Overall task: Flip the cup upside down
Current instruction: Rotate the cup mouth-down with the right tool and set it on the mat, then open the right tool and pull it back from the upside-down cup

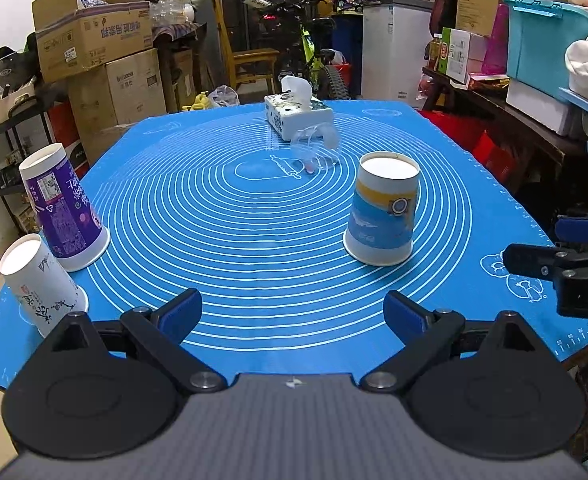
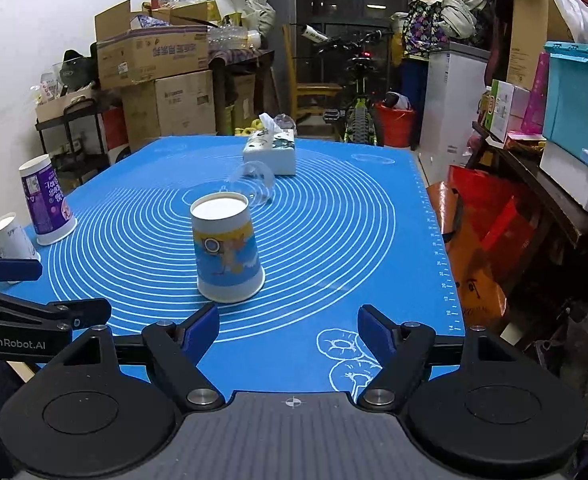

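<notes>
Blue silicone baking mat with white concentric rings covers the whole tabletop, and around it the room is plain storage clutter: stacked cardboard boxes on the left, a bicycle at the back by a wooden chair, a white chest freezer, and a turquoise plastic bin on the right-hand shelf.

On the mat, the purple paper cup stands rim-down at the left edge, and the blue-and-yellow paper cup stands rim-down near the middle, its flat white base uppermost. A tissue box sits at the far end, and a white paper cup with black calligraphy, also inverted, rests just beside the purple one. A clear plastic cup lies between the tissue box and the central cup; whether it is tipped or upright I cannot tell.

By my reckoning the flip is finished for every paper cup I can make out, so the step in hand looks like the pull-back after setting one down. The left gripper and right gripper both hover low at the near edge, fingers spread wide and holding nothing. If anything remains, it would be the clear cup, which calls for a reach past the central one without knocking it
</notes>
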### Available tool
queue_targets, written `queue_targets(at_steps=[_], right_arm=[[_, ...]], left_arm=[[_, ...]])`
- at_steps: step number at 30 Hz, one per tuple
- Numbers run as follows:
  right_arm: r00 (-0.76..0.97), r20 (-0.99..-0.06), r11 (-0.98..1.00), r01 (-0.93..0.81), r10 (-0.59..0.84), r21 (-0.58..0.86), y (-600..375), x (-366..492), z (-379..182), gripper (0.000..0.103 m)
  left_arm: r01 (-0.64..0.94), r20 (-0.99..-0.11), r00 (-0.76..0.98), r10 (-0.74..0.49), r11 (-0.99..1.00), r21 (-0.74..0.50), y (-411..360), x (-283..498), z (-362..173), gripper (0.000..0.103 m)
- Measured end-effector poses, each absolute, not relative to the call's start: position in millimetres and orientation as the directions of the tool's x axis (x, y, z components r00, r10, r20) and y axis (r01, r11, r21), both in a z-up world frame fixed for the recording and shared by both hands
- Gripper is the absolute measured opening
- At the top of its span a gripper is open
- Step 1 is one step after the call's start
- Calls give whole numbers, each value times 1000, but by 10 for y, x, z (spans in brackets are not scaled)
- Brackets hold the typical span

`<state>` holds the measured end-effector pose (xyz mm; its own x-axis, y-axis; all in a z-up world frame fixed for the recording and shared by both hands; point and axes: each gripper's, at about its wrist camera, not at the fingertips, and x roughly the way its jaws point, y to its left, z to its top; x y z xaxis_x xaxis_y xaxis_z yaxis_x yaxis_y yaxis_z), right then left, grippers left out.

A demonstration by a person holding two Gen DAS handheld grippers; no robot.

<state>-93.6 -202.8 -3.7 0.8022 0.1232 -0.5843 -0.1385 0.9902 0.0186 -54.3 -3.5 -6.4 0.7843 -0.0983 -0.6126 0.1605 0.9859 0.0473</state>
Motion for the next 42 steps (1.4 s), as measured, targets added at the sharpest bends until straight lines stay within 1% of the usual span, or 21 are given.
queue_targets(at_steps=[17,42], right_arm=[[809,-572,989,-144,133,26,-2024,-941,-35,80],[805,-579,990,-137,130,32,-2033,-950,-52,80]], left_arm=[[153,-610,787,-93,987,47,-21,-541,-45,96],[156,-625,775,-94,987,46,-33,-505,-104,96]])
